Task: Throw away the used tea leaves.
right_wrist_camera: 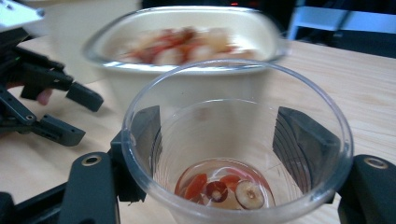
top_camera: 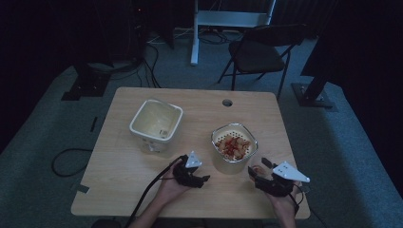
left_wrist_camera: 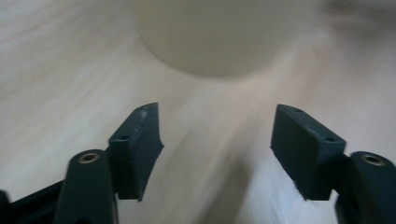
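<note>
My right gripper (top_camera: 260,172) sits at the table's front right, shut on a clear plastic cup (right_wrist_camera: 233,135) that stands upright between the jaws. At the cup's bottom lie a few red and pale food slices (right_wrist_camera: 219,189). Just beyond it stands a cream square container (top_camera: 227,165) with a heap of the same red and pale pieces (right_wrist_camera: 182,46). My left gripper (top_camera: 202,179) hovers low over the table, left of that container, open with nothing between its jaws (left_wrist_camera: 217,135). Blurred ahead of it is the cream container wall (left_wrist_camera: 219,37).
A second cream container (top_camera: 153,141), with nothing in it, stands at the table's left middle. A cable hole (top_camera: 227,102) sits near the far edge. A black cable (top_camera: 147,194) trails from the left gripper off the front edge. A dark folding chair (top_camera: 259,50) stands behind the table.
</note>
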{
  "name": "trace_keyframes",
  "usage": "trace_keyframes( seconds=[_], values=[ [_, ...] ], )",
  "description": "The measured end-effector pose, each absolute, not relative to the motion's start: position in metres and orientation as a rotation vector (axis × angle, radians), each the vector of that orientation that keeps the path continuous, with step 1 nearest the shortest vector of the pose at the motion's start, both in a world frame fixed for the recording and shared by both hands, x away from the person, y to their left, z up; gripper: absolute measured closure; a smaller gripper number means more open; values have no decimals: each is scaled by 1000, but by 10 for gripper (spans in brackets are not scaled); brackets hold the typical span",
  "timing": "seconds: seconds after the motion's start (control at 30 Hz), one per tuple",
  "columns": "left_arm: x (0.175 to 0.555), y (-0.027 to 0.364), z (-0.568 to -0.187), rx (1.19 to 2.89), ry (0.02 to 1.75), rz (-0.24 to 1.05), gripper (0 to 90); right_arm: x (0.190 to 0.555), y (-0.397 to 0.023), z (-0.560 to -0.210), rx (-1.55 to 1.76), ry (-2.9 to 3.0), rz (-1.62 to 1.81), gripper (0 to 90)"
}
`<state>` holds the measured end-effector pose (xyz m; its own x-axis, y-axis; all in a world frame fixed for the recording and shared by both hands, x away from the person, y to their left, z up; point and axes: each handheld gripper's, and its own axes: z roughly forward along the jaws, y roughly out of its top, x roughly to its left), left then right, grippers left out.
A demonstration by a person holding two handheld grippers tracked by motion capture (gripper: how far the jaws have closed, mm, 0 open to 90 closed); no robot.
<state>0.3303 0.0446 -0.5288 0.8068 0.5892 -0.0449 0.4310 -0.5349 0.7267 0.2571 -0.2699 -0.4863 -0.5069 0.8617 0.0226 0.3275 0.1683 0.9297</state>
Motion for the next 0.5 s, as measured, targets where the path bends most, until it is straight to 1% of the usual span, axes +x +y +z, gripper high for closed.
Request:
trace_keyframes(
  seconds=[0.07,0.13,0.17,0.37,0.5],
  values=[
    [341,34,-529,2215,792,293,384,262,-278,-485,1148,1894,1309,325],
    [346,30,-529,2206,803,296,401,265,-281,-485,1158,1883,1298,325],
    [354,22,-529,2205,821,304,401,267,-284,-485,1168,1873,1291,325],
    [369,5,-528,2213,806,316,406,281,-297,-486,1210,1828,1253,324],
    [380,-10,-529,2214,782,290,409,293,-305,-488,1243,1804,1235,324]
  ],
)
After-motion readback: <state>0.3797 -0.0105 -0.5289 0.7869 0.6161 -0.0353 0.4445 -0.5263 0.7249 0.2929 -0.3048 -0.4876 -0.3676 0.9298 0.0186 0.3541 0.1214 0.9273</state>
